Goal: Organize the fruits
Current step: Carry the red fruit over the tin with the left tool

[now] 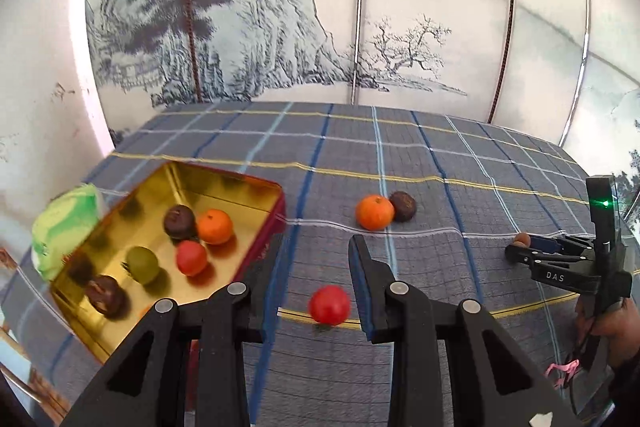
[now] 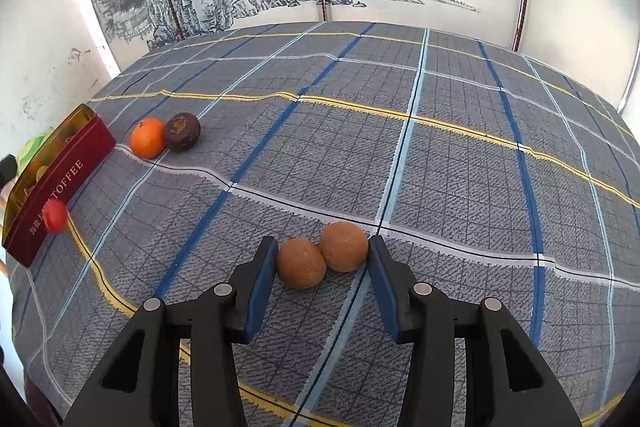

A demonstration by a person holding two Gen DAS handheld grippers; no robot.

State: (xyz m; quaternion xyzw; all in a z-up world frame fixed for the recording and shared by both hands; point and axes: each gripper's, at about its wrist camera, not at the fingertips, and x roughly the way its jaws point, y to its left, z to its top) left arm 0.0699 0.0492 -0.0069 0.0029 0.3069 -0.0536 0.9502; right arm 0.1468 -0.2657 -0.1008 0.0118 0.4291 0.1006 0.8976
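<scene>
**Fruit sorting: two brown fruits between right jaws**

Right gripper point(image 2: 323, 243) low over the cloth point(image 2: 440, 167), jaws bracketing near brown fruit point(image 2: 301, 264) and far brown fruit point(image 2: 344, 246), which touch each other; pads at their outer sides, real clamping not discernible. Left gripper point(image 1: 316, 241) with jaws narrowly apart, holding nothing. Red fruit point(image 1: 329, 305) on the cloth just right of the tin point(image 1: 236, 195). Orange point(image 1: 375, 211) and dark fruit point(image 1: 403, 205) touching, farther back. Six fruits visible in the tin at left
</scene>
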